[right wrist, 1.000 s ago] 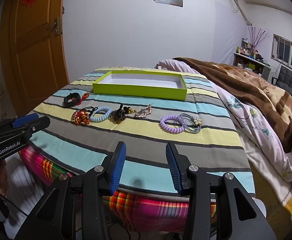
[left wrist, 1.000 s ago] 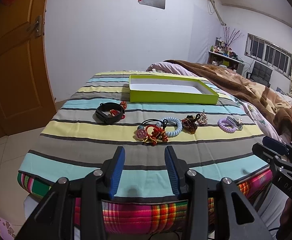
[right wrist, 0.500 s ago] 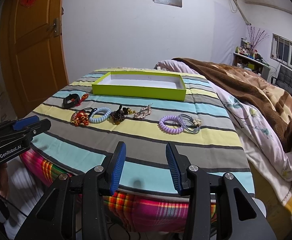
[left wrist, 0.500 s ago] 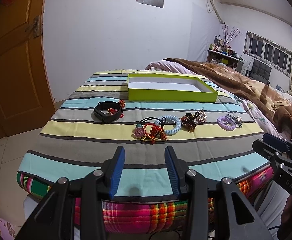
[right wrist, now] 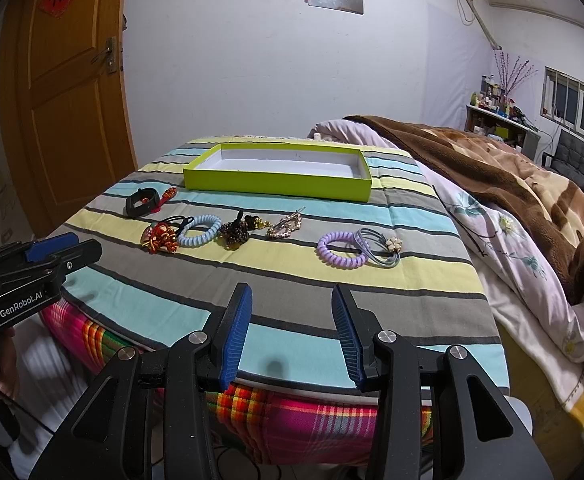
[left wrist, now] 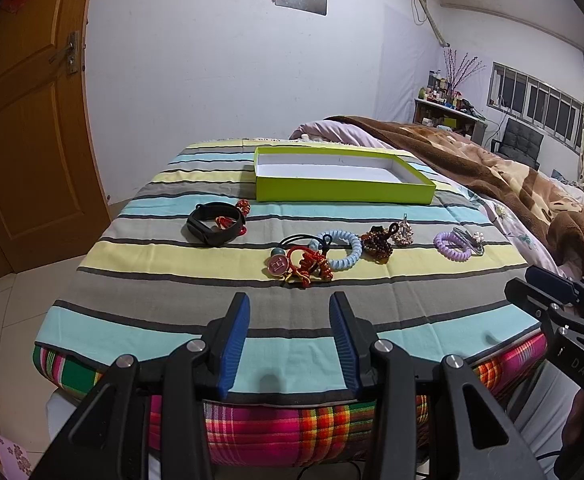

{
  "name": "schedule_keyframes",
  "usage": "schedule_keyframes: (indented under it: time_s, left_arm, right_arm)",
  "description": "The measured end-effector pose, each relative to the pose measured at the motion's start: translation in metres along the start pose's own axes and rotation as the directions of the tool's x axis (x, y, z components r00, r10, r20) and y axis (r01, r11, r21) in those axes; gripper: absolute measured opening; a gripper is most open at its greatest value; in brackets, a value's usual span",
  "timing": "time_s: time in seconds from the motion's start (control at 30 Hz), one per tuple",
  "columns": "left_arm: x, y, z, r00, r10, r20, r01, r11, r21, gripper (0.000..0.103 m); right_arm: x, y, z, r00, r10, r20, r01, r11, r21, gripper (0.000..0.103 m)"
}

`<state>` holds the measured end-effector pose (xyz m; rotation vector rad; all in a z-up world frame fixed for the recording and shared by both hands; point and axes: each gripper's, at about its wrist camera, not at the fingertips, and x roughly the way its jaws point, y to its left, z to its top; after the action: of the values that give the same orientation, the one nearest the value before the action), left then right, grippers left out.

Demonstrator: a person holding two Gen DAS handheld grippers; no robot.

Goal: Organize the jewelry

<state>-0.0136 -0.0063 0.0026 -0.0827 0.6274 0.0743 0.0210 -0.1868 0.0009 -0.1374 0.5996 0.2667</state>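
A lime green tray (left wrist: 344,192) (right wrist: 275,186) with an empty white inside sits at the far side of the striped cloth. In front of it lie a black wristband (left wrist: 215,224) (right wrist: 141,203), a red knotted charm (left wrist: 310,266) (right wrist: 159,238), a light blue coil hair tie (left wrist: 342,250) (right wrist: 199,231), a dark beaded piece (left wrist: 378,242) (right wrist: 235,232), a sparkly clip (right wrist: 285,226), and a purple coil hair tie (left wrist: 452,246) (right wrist: 340,249). My left gripper (left wrist: 289,308) and right gripper (right wrist: 289,300) are open and empty, near the cloth's front edge.
The striped cloth (left wrist: 171,312) covers a table with a plaid layer (right wrist: 292,416) below. A bed with a brown blanket (right wrist: 512,176) runs along the right. A wooden door (left wrist: 19,140) stands at the left.
Both grippers have risen or tilted slightly, so the table sits a little lower in view. The jewelry has not moved.
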Motion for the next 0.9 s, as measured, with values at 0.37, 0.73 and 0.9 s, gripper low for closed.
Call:
schedule_keyframes:
  time_s: [0.37,0.73,0.9]
  left_arm:
    - [0.0003,-0.0002,0.0001,1.000,-0.003,-0.001,0.003,1.000,0.000,0.043]
    - [-0.0005,-0.0007,-0.0001,1.000,-0.002,-0.003,0.002,1.000,0.002,0.043]
    - [0.0000,-0.0012,-0.0002,1.000,-0.006,-0.006,0.006,1.000,0.003,0.043]
  right_arm:
    - [-0.0001,0.0000,0.0000,1.000,0.000,0.000,0.000,1.000,0.001,0.042]
    - [-0.0001,-0.0012,0.0001,1.000,0.000,0.000,0.000,1.000,0.003,0.042]
    - [-0.0005,-0.0008,-0.0003,1.000,-0.001,0.001,0.001,1.000,0.002,0.042]
